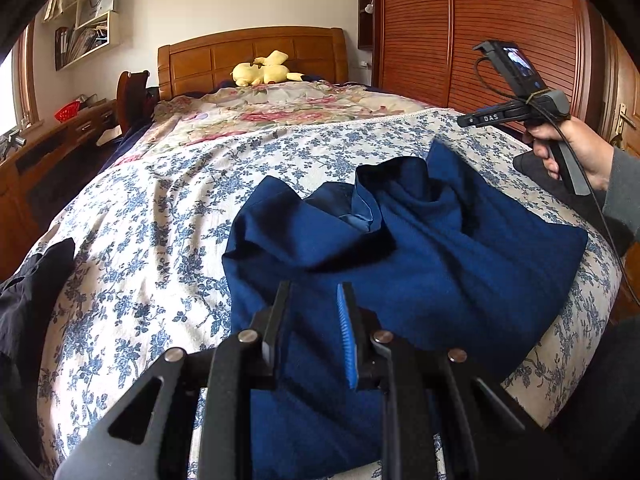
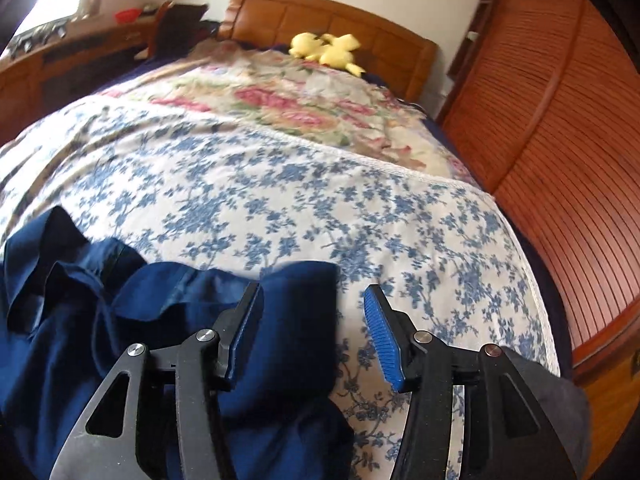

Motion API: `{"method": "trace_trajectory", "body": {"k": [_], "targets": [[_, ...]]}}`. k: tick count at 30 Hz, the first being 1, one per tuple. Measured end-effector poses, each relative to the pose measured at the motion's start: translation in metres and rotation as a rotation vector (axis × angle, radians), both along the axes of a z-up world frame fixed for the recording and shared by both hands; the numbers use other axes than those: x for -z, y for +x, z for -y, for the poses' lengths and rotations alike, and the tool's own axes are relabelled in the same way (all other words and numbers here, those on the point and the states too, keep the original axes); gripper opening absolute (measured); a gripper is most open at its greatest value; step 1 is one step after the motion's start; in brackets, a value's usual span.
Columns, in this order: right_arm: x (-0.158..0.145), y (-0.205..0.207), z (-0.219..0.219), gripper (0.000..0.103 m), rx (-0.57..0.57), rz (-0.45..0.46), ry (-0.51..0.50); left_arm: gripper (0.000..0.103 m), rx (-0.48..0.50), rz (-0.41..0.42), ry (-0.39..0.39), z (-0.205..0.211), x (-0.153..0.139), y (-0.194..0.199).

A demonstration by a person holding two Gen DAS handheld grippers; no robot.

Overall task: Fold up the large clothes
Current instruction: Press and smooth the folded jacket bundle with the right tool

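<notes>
One rumpled blue garment [image 1: 400,248] on the floral bed [image 1: 160,208], left gripper [image 1: 316,320] fingers spread above it, right gripper [image 2: 312,320] fingers spread wide over its edge, one yellow plush [image 1: 262,70] by the headboard.

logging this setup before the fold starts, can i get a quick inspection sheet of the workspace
surface: bed with blue floral sheet, wrinkled; a pink floral quilt lies further up.
job's things: blue garment, crumpled in a heap near the bed's foot, not yet folded.
clutter: dark garment at the bed's edge; yellow plush toy by the headboard.
grippers: left gripper open over the blue garment, gripping nothing; right gripper open at the garment's edge, gripping nothing.
cables: black cable hangs from the right gripper's handle.
surroundings: wooden headboard, louvred wardrobe doors, desk, wall shelves.
</notes>
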State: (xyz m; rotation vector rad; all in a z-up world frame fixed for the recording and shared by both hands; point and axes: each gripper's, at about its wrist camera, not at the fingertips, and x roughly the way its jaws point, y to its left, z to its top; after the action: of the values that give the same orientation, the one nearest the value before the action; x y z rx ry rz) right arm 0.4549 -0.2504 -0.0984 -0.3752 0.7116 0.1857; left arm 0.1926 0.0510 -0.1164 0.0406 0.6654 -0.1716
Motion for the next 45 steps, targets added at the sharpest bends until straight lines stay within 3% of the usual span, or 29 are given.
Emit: {"method": "trace_trajectory", "body": {"k": [5, 12, 15, 16, 17, 19, 24, 27, 30, 36, 38, 40, 45], "targets": [[0.018, 0.002, 0.015, 0.053, -0.004, -0.078, 0.031, 0.019, 0.001, -0.001, 0.002, 0.002, 0.000, 0.000], [0.071, 0.015, 0.038, 0.051, 0.042, -0.235, 0.114, 0.019, 0.003, -0.004, 0.006, 0.005, 0.000, 0.002], [0.086, 0.018, 0.046, 0.037, 0.048, -0.277, 0.150, 0.019, 0.007, -0.003, 0.009, 0.007, -0.001, 0.002], [0.090, 0.019, 0.047, 0.023, 0.041, -0.293, 0.167, 0.019, 0.007, -0.003, 0.010, 0.007, -0.001, 0.002], [0.091, 0.018, 0.048, 0.010, 0.031, -0.292, 0.172, 0.019, 0.008, -0.003, 0.011, 0.008, -0.001, 0.002], [0.085, 0.012, 0.049, 0.003, -0.012, -0.249, 0.176, 0.019, 0.010, -0.002, 0.012, 0.009, -0.001, 0.003], [0.070, 0.007, 0.073, 0.001, 0.149, -0.108, 0.094, 0.019, 0.009, -0.006, 0.020, 0.010, 0.000, 0.003], [0.069, 0.008, 0.089, 0.001, 0.216, -0.120, 0.088, 0.019, 0.009, -0.006, 0.020, 0.010, 0.000, 0.004], [0.058, -0.002, 0.093, 0.006, 0.197, -0.093, 0.119, 0.019, 0.008, -0.002, 0.016, 0.009, 0.000, 0.003], [0.036, -0.054, 0.061, 0.021, 0.032, -0.048, 0.154, 0.019, 0.010, 0.003, 0.015, 0.010, -0.002, 0.002], [0.033, -0.071, 0.045, 0.041, -0.022, -0.050, 0.176, 0.019, 0.010, 0.005, 0.014, 0.010, -0.003, 0.002], [0.031, -0.089, 0.028, 0.049, -0.070, -0.066, 0.199, 0.019, 0.010, 0.006, 0.014, 0.011, -0.003, 0.002], [0.037, -0.126, -0.007, 0.050, -0.165, -0.104, 0.265, 0.019, 0.011, 0.006, 0.014, 0.011, -0.004, 0.002]]}}
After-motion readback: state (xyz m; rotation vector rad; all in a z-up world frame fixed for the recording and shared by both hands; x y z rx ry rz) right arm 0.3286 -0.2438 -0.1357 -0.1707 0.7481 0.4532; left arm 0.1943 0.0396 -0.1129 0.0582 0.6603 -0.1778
